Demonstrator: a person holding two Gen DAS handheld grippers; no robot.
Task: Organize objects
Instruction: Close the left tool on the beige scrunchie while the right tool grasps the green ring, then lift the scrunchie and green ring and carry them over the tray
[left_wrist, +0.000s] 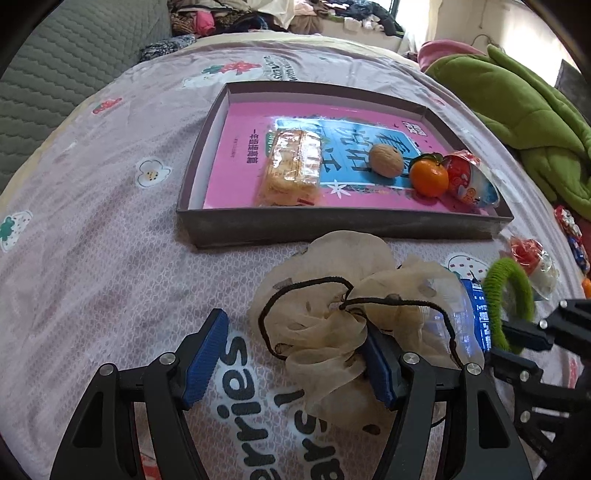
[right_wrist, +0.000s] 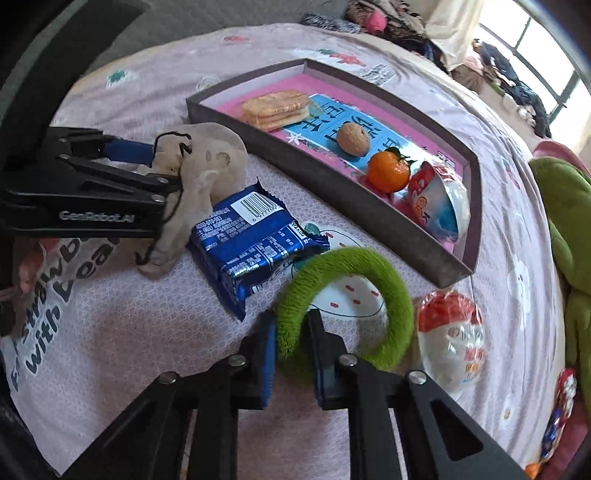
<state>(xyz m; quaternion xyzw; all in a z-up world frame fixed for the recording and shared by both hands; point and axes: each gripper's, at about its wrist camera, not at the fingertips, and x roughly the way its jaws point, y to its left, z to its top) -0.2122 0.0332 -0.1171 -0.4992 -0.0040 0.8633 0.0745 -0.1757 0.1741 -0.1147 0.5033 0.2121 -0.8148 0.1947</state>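
Note:
A dark shallow box (left_wrist: 332, 225) (right_wrist: 369, 210) on the bed holds a pink book, a cracker pack (left_wrist: 291, 166), a walnut (left_wrist: 386, 160), an orange (left_wrist: 428, 177) and a red-and-blue egg pack (left_wrist: 469, 181). My left gripper (left_wrist: 295, 354) is open around a beige mesh scrunchie (left_wrist: 332, 295) (right_wrist: 207, 162) lying on the sheet. My right gripper (right_wrist: 291, 354) is shut on the end of a green fuzzy ring (right_wrist: 369, 295) (left_wrist: 509, 295). A blue snack pack (right_wrist: 251, 243) lies between the scrunchie and the ring.
A red-and-white wrapped egg toy (right_wrist: 454, 339) lies right of the ring. A green blanket (left_wrist: 517, 107) is bunched at the right. More wrapped sweets (right_wrist: 561, 406) sit at the far right. Clothes are piled beyond the bed.

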